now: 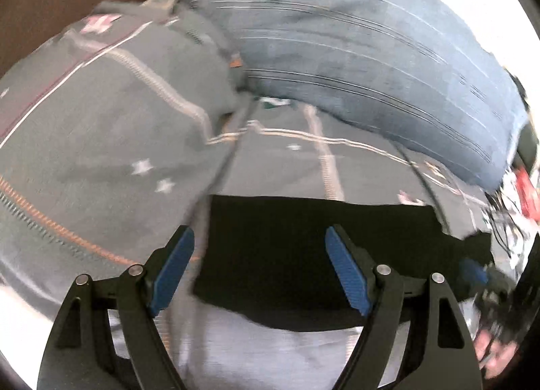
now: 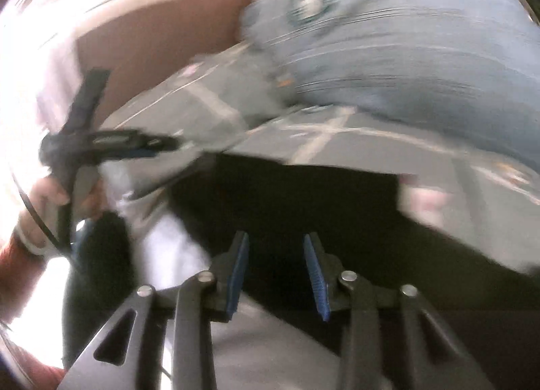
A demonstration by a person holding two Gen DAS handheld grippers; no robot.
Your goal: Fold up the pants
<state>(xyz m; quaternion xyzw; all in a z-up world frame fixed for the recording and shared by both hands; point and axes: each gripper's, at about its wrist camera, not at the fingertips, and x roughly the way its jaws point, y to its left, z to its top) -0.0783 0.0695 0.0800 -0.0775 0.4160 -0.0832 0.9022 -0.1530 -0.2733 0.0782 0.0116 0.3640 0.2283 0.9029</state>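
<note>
Black pants (image 1: 303, 255) are lying flat on a bed (image 1: 101, 140), folded into a dark block whose long side is running left to right across both views. Their far edge is lying straight, just short of a blue-grey pillow (image 1: 371, 62) resting at the head of the bed. The bedding under them is grey, printed with stars and stitched lines. No container is showing in either view.

The left claw (image 1: 260, 255) is hovering above the pants with its blue pads (image 1: 344, 268) spread wide, holding nothing. The right claw (image 2: 276, 268) is hanging over the pants with its pads partly apart, nothing pinched between them. Both views are blurring with motion. A hand (image 2: 50, 197) is gripping the left claw's handle in the right wrist view.
</note>
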